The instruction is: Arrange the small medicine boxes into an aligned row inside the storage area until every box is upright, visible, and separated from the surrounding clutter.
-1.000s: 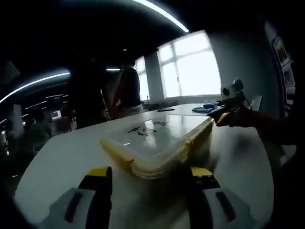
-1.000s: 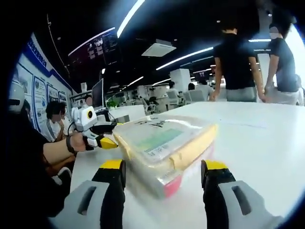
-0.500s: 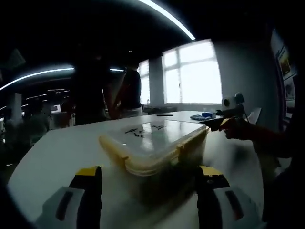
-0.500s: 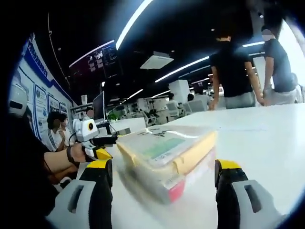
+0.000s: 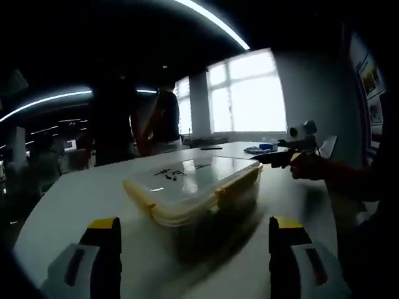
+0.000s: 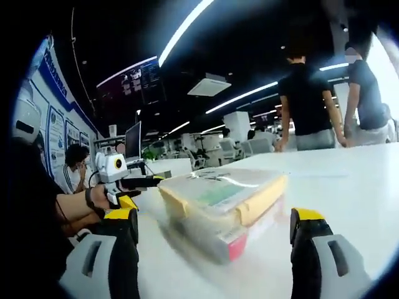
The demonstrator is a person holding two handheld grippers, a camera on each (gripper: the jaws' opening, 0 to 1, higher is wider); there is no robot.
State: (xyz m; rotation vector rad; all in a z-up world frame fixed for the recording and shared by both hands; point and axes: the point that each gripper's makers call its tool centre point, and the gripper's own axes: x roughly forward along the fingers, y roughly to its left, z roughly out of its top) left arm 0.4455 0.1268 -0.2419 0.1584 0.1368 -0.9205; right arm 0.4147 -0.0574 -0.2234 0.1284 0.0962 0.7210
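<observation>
Left gripper view: a lidded clear box (image 5: 193, 193) with yellow latches stands on the white table (image 5: 75, 205), ahead of and between the jaws of the left hand-held gripper (image 5: 193, 249). The jaws are spread wide, well apart from the box, and hold nothing. Black writing marks the lid. Beyond the box's far right corner the right hand-held gripper (image 5: 274, 157) appears, held by a hand (image 5: 308, 167). Two people (image 5: 156, 124) stand past the box before bright windows (image 5: 246, 90).

Right gripper view: the same box (image 6: 224, 202) lies between the wide-open, empty jaws of the right hand-held gripper (image 6: 215, 240). Here a green label shows through the lid and a red patch through the near corner; the contents are otherwise too blurred to tell. Left of the box the left hand-held gripper (image 6: 134, 187) comes in, gripped by a hand (image 6: 100, 198). A seated person (image 6: 75, 163) and a monitor (image 6: 133, 138) lie beyond it; two standing people (image 6: 308, 99) are at the table's far edge.
</observation>
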